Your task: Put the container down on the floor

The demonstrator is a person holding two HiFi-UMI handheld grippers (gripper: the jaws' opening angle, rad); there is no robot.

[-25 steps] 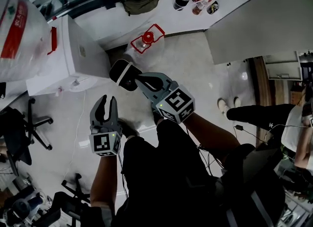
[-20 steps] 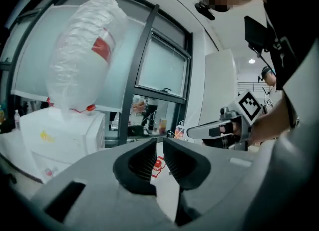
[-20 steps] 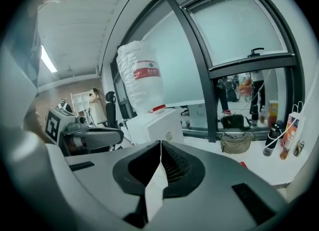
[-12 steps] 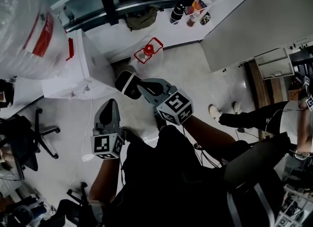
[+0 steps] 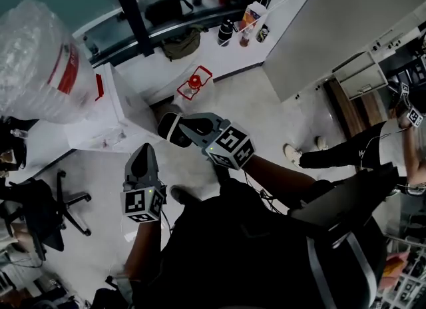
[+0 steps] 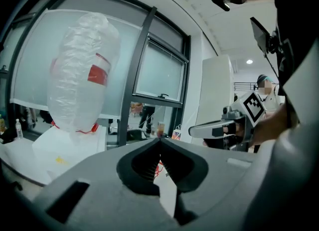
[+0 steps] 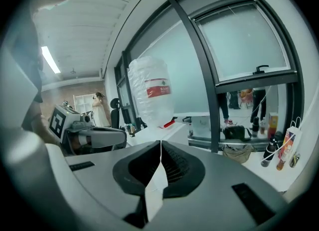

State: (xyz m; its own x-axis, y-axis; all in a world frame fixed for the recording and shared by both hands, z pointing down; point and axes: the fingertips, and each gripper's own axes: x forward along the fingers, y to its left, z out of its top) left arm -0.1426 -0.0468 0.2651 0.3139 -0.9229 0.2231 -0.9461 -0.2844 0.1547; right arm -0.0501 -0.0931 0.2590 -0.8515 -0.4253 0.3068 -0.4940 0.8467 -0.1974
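Pale floor (image 5: 256, 101) has dropped further below both tongs over the last second. The head view now takes in more of the room, which reads as the person straightening up. Off to the left of the left tongs stands a white cabinet (image 5: 113, 114) with a big crumpled clear bottle (image 5: 46, 61) on top, and neither is touched. The left tongs (image 5: 142, 151) have just been closing. A second ago they stood spread and empty; now their jaws are pressed together with nothing between them. The right tongs (image 5: 190, 126) are also pressed together, and their own view shows nothing pinched. The container (image 5: 193, 82), clear with red trim, sits on the floor ahead of both pairs of tips. It lies beyond the right tongs and well apart from them, near the foot of the white ledge (image 5: 156, 68). With the container down, both tongs empty and both lifting away, I judge the put-down done and nothing left but to withdraw. Its red outline reads as an oblong lying flat. The long axis runs slantwise across the line the left tongs point along, roughly following the foot of the ledge. The red top seems to face upward, though the container is too small in view to say which end leads.
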